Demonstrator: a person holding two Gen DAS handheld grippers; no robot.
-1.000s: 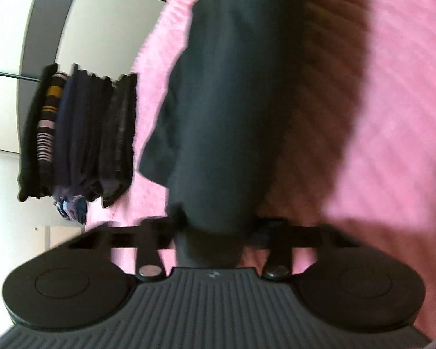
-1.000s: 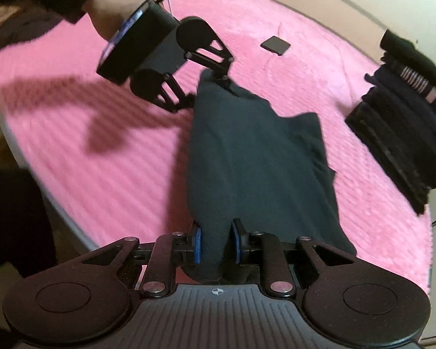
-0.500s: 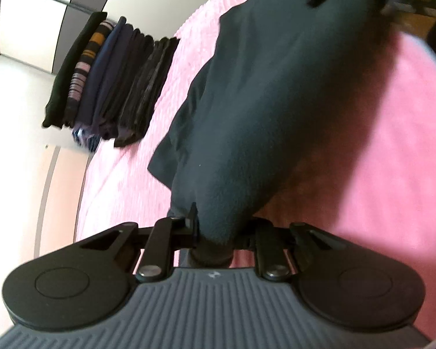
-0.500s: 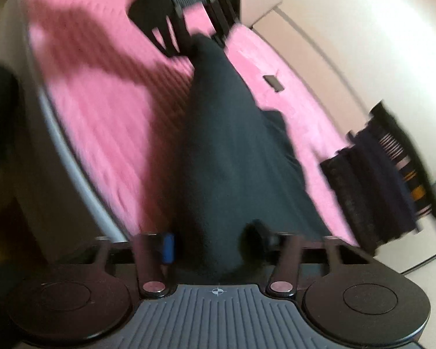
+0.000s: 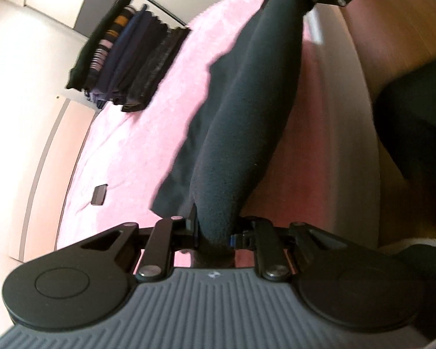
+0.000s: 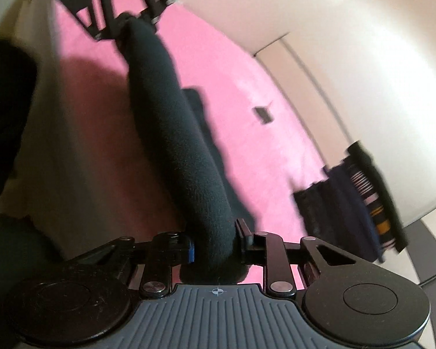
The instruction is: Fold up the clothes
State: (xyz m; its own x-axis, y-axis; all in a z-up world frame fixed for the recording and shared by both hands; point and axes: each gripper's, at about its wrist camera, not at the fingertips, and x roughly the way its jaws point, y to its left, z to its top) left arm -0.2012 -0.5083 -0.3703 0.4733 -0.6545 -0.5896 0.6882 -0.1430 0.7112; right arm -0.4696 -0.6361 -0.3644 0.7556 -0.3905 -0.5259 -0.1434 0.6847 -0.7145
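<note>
left tongs [image 5: 215,237] clenched on one end of a dark teal fleece garment [image 5: 247,110], right tongs [image 6: 215,251] clenched on the other. stretched taut above the pink plush bed cover [image 5: 136,133], likely to straighten a fold. folded dark clothes stack [image 6: 360,206] at 3 o'clock.

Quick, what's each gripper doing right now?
Left gripper: shut on the dark garment.
Right gripper: shut on the garment's other end.
</note>
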